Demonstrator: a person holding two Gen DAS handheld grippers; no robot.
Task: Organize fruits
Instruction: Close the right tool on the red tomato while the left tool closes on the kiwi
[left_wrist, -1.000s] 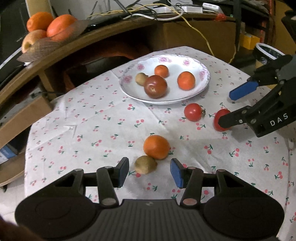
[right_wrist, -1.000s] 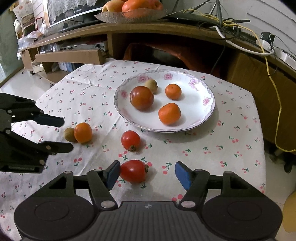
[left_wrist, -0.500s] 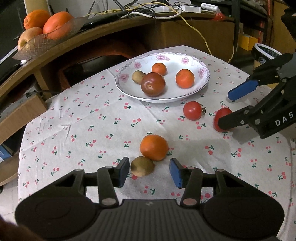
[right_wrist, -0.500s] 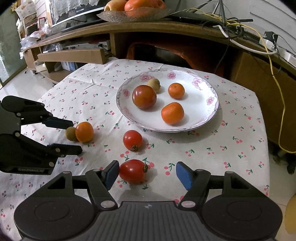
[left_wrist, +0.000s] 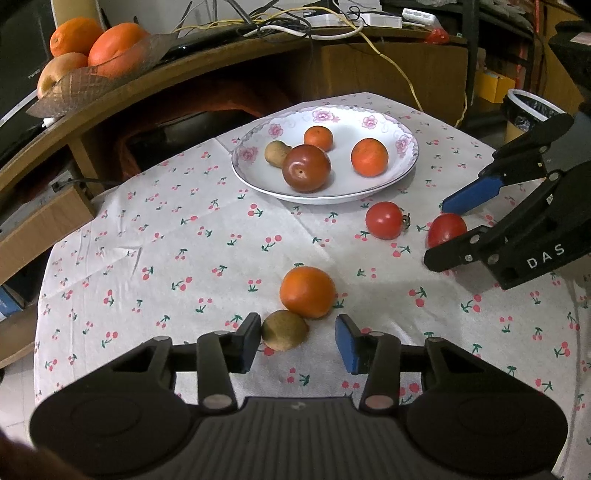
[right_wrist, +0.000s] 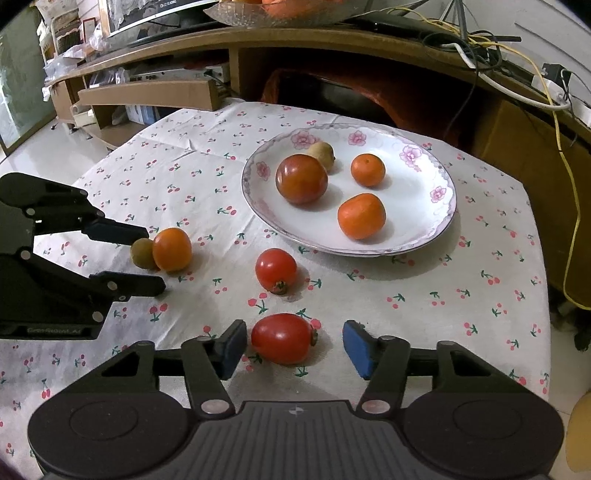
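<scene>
surface: cherry-print tablecloth (left_wrist: 207, 258) | behind: wooden shelf (left_wrist: 184, 70), cables (left_wrist: 295, 26)

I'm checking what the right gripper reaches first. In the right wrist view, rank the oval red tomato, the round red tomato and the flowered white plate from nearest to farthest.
1. Oval red tomato, between the right gripper's jaws.
2. Round red tomato, just beyond on the cloth.
3. Flowered white plate, farthest, up and right.
</scene>
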